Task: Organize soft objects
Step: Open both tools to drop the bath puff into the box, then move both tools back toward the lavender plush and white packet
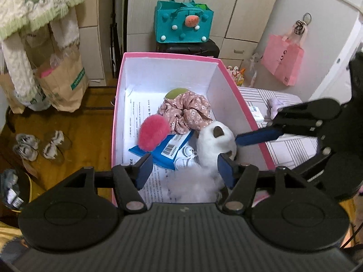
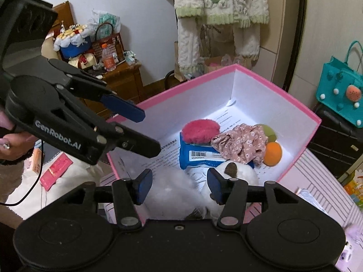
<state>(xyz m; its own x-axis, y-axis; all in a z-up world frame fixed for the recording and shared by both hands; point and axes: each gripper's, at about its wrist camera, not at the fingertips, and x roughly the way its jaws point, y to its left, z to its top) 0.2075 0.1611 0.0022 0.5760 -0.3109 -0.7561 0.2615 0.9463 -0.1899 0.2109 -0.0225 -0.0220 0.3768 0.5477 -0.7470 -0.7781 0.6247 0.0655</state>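
A pink box [image 1: 229, 79] with white inside holds a pink fluffy puff [image 1: 153, 132], a floral scrunchie [image 1: 188, 113], a green ball [image 1: 175, 93], a blue wipes pack [image 1: 172, 148], a white plush with brown ears [image 1: 215, 145] and white fluff [image 1: 192, 184]. In the right wrist view the box [image 2: 315, 117] also shows an orange ball [image 2: 273, 153]. My left gripper [image 1: 185, 168] is open over the box's near end, above the fluff. My right gripper [image 2: 180, 184] is open over the fluff [image 2: 169, 191] and plush [image 2: 236, 179]. Each gripper appears in the other's view, above the box rims.
A teal felt bag [image 1: 183, 21] stands on a black case behind the box. Paper bags [image 1: 63, 83] and slippers [image 1: 38, 145] are on the wooden floor at left. A pink bag [image 1: 282, 60] hangs at right. A cluttered wooden cabinet [image 2: 118, 79] stands beyond the box.
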